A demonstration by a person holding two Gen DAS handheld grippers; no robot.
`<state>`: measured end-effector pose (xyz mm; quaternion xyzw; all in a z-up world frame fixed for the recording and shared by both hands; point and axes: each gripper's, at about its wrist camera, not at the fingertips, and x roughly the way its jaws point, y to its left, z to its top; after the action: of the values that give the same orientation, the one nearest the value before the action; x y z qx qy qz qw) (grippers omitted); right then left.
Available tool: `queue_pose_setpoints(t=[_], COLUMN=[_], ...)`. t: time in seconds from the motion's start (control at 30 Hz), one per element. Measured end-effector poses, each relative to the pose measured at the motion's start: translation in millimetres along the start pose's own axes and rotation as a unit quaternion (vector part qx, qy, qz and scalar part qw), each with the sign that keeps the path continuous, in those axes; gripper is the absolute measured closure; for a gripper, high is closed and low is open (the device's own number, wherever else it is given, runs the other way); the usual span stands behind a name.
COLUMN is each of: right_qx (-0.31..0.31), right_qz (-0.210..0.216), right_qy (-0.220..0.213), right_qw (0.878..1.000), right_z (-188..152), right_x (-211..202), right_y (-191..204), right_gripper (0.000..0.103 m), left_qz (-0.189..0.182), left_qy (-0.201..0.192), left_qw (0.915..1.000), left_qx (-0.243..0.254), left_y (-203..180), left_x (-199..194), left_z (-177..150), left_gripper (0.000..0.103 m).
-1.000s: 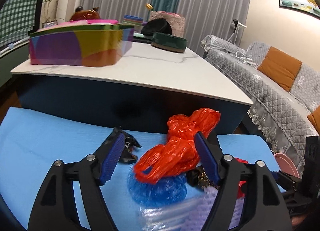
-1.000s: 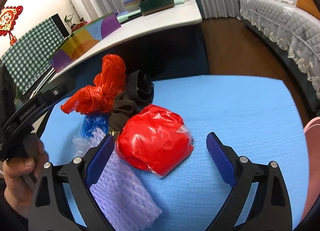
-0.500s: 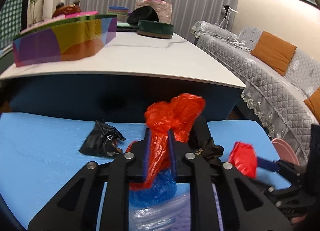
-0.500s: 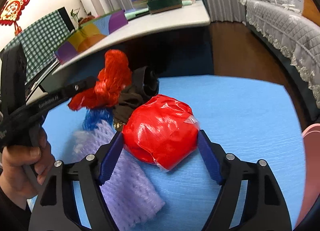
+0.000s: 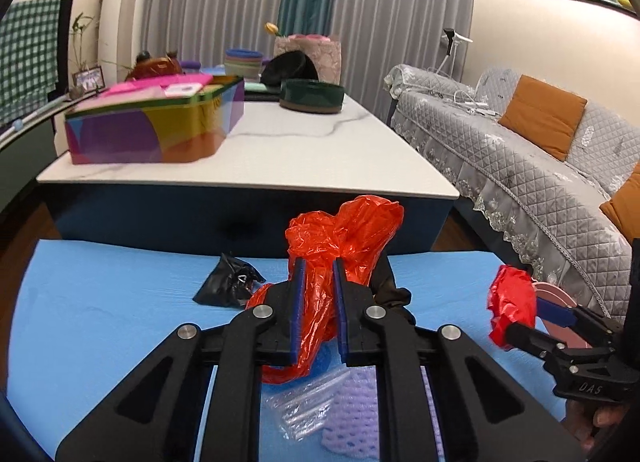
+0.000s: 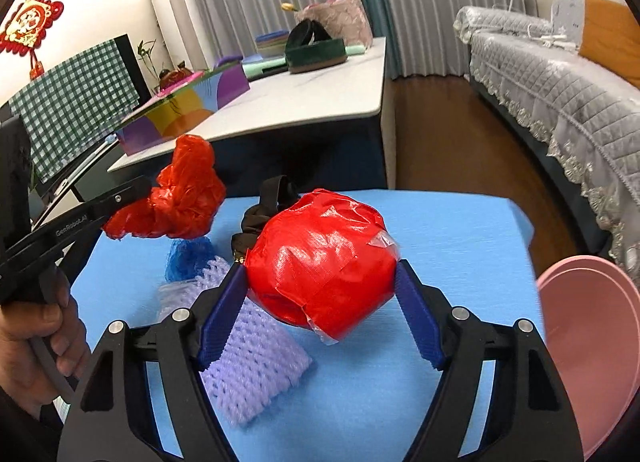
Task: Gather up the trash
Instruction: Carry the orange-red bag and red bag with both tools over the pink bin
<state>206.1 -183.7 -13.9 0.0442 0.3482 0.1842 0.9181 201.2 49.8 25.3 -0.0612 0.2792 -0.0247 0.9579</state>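
Left wrist view: my left fingers [image 5: 317,310] have just squeezed shut on the red bag [image 5: 344,238], which sticks up between and past their tips. My right fingers [image 6: 320,294] have just closed in and now clamp the red ball [image 6: 320,258] on both sides. Under them lie purple foam [image 6: 256,366] and a blue mat [image 6: 460,230]. A pink bin [image 6: 600,342] sits right of my right fingers.

Marble table [image 5: 304,150] — colourful box [image 5: 156,126]
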Motion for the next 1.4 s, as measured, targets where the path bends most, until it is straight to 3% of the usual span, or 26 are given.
queue_pose_setpoints(t=[0.5, 0.83, 1.1, 1.4], right_qx=[-0.014, 0.012, 0.027, -0.004], right_qz=[-0.045, -0.069, -0.08, -0.107], right_qy=[-0.059, -0.078, -0.101, -0.109], right_qw=[0.997, 0.994, 0.991, 0.988], right_z=[-7.5, -13.7, 4.4, 25.3], right_x=[-72.5, -116.5, -155.7, -177.2], right_y=[-1.7, -10.7, -23.0, -44.5], right_gripper=[0.029, 0.029, 0.029, 0.029], left_qz=[-0.009, -0.021, -0.035, -0.047], left_qy=[-0.02, -0.022, -0.031, -0.033], left_qw=[0.9996, 0.9993, 0.9988, 0.9984], left_qx=[-0.02, -0.023, -0.013, 0.0], left_y=[-5.2, -19.1, -34.9, -48.7], left_x=[-54.6, -72.9, -83.7, -84.3], left_z=[-11.5, -21.0, -20.8, -22.2], left_gripper=[0.09, 0.09, 0.09, 0.09])
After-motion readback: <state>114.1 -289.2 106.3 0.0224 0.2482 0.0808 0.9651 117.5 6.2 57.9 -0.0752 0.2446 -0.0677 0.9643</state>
